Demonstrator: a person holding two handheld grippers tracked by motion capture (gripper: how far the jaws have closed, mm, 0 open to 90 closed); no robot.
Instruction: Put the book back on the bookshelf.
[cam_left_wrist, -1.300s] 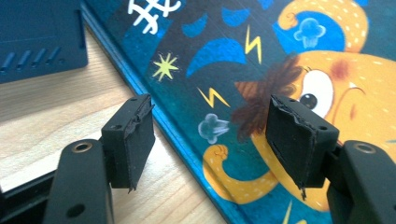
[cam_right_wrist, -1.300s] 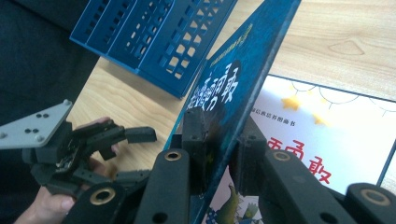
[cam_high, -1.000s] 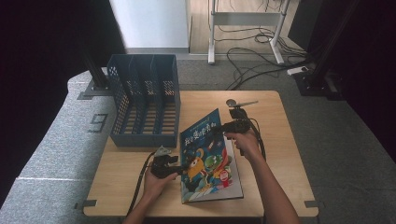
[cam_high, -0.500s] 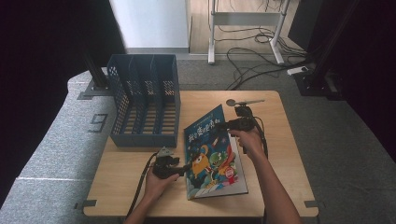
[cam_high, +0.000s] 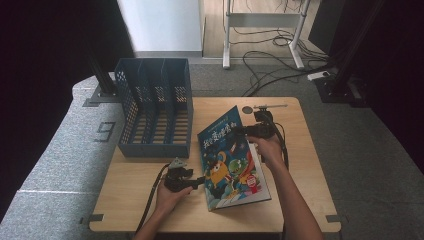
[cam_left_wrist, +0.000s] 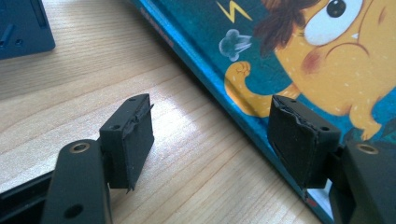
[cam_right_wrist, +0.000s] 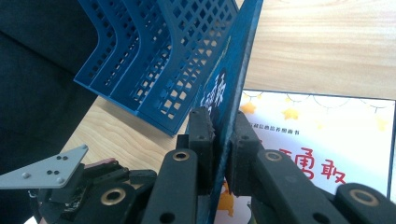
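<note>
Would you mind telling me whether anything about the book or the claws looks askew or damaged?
The book's front cover is lifted at an angle, pinched by the right claw, baring the white page beneath. The left claw stands open at the book's spine edge, and its pads look chipped and ragged along their edges.
</note>
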